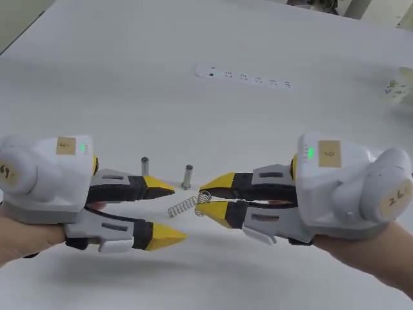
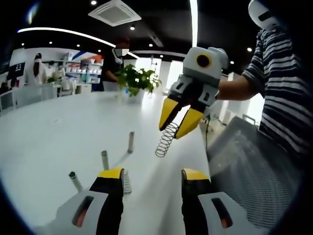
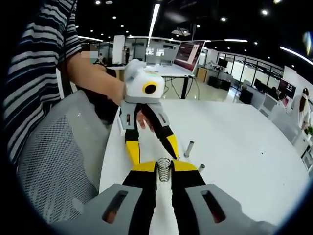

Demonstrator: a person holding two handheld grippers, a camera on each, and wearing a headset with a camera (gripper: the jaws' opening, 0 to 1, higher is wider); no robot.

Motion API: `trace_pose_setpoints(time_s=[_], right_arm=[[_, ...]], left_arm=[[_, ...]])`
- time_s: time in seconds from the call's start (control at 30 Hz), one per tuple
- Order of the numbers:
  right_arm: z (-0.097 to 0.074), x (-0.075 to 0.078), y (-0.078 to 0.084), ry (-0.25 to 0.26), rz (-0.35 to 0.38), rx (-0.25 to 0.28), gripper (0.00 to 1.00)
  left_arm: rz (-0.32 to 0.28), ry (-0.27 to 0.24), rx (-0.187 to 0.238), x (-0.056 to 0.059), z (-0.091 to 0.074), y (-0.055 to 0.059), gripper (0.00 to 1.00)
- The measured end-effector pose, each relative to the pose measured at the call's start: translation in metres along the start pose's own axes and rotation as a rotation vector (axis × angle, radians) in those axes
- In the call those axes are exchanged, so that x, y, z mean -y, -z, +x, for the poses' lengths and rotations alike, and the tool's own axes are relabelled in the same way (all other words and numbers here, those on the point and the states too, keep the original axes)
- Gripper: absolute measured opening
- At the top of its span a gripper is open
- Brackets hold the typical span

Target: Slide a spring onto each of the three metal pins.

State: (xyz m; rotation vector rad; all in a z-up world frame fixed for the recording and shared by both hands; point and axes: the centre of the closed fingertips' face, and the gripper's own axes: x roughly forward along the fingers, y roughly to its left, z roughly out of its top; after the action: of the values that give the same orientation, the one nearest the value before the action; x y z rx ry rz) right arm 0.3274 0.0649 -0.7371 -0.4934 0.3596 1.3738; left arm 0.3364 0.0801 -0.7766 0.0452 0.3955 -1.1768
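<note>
At centre frame of the head view, a coiled silver wire spring (image 1: 187, 205) is gripped at one end by the clenched, yellow-tipped right claw (image 1: 201, 199). Its free end is pointed toward the left claw (image 1: 166, 212), which is held released with its jaws spread wide. A short grey metal pin (image 1: 188, 175) and a second pin (image 1: 144, 165) are seen upright on the white desk (image 1: 129, 77), just above the claws. A white power strip (image 1: 242, 76) is seen at upper centre.
</note>
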Motion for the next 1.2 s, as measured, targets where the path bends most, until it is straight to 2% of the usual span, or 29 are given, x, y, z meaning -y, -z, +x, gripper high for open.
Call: trace_pose_setpoints(time_s=[0.1,0.3,0.43,0.53,0.8,0.9,1.2], right_arm=[[0.000,0.002,0.001,0.010,0.003,0.001,0.07],[-0.002,0.006,0.002,0.025,0.009,0.000,0.07],[-0.003,0.009,0.003,0.036,0.017,0.000,0.07],[-0.004,0.012,0.005,0.044,0.035,0.005,0.07],[-0.007,0.019,0.012,0.077,0.091,0.015,0.07],[-0.009,0.021,0.014,0.087,0.101,0.015,0.07],[-0.016,0.028,0.019,0.128,0.125,0.018,0.07]], left_arm=[[-0.018,-0.040,0.010,-0.009,-0.008,0.001,0.50],[-0.045,-0.095,0.017,-0.022,-0.024,0.004,0.57],[-0.050,-0.118,0.017,-0.026,-0.030,0.008,0.61],[-0.048,-0.162,0.012,-0.034,-0.037,0.013,0.66],[-0.082,-0.243,0.043,-0.047,-0.054,0.018,0.89],[-0.095,-0.259,0.053,-0.048,-0.059,0.019,0.98],[-0.121,-0.281,0.064,-0.046,-0.068,0.023,0.98]])
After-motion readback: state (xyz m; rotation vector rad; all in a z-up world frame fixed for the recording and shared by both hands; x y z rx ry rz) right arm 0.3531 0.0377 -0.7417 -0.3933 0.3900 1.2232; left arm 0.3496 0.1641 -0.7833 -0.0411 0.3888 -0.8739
